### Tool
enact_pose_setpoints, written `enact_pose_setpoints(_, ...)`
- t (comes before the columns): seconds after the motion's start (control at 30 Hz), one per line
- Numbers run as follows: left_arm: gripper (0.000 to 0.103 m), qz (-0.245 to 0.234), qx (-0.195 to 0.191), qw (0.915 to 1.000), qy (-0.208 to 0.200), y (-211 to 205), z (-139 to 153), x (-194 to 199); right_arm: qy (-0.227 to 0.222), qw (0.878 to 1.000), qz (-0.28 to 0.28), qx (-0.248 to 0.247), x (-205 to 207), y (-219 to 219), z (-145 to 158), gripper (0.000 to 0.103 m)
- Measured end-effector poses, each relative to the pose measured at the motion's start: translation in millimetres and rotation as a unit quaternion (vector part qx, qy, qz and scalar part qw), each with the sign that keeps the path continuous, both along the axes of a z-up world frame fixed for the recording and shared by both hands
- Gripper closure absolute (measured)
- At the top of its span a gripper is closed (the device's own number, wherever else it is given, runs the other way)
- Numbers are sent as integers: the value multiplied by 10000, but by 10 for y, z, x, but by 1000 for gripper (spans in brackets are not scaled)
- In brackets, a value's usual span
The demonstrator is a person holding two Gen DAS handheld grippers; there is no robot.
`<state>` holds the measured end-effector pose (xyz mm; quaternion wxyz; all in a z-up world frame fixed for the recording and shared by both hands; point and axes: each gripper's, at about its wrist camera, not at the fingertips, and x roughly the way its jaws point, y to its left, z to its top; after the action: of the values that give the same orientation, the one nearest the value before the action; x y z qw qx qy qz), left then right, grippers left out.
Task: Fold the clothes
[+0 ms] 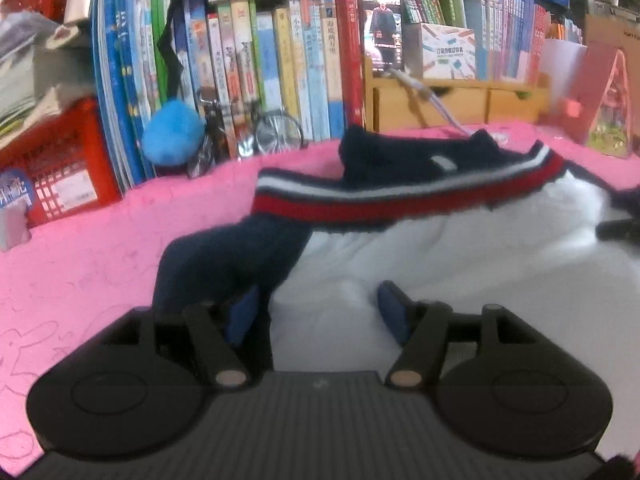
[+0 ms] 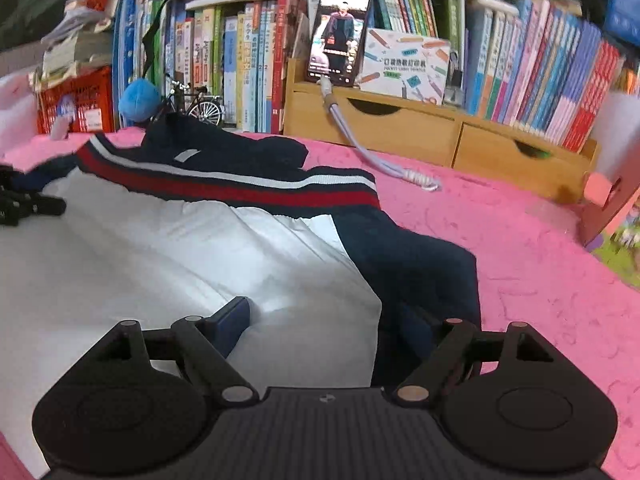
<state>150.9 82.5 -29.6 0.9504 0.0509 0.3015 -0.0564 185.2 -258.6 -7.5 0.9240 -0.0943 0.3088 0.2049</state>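
Each hand-held gripper, left (image 1: pixel 318 312) and right (image 2: pixel 336 320), gapes empty over one sweater (image 2: pixel 224 240) (two navy sleeves).

Sweater (image 2: pixel 224 240) on table (image 2: pixel 540 248), before books (image 2: pixel 248 68)

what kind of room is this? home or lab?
Most likely a home, probably a study or a child's room. Packed rows of books line the back, a phone leans on a wooden desk organiser, and a sweater lies on a pink cloth-covered surface.
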Motion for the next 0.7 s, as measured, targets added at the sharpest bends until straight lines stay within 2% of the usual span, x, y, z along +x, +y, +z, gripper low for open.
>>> enact_pose_setpoints(0.1, 36, -10, -78, 10000, 42, 25, -5, 8, 90, 9997, -11, 225, 4, -73, 29, 23)
enact_pose_setpoints(0.2, 35, -16, -34, 10000, 50, 3, -5, 7, -86, 9999, 27, 85, -124, -27, 164, 25)
enact_pose_setpoints(0.33, 32, -44, -82, 9999, 97, 10, -9, 22, -507, 9960, 740, -52, -358, 362, 361, 24)
enact_pose_setpoints(0.4, 32, -42, -89, 9999, 102, 12, -11, 23, -608, 9923, 1079, 31, -380, 644, 414, 24)
enact_pose_setpoints(0.57, 30, -9, -91, 9999, 117, 13, -19, 28, -240, 9884, 1466, 311, -142, 1310, 225, 27)
enact_pose_setpoints(0.7, 29, 16, -181, 9997, 158, 37, -23, 43, -163, 9906, 1355, -52, 29, 1575, -7, 27)
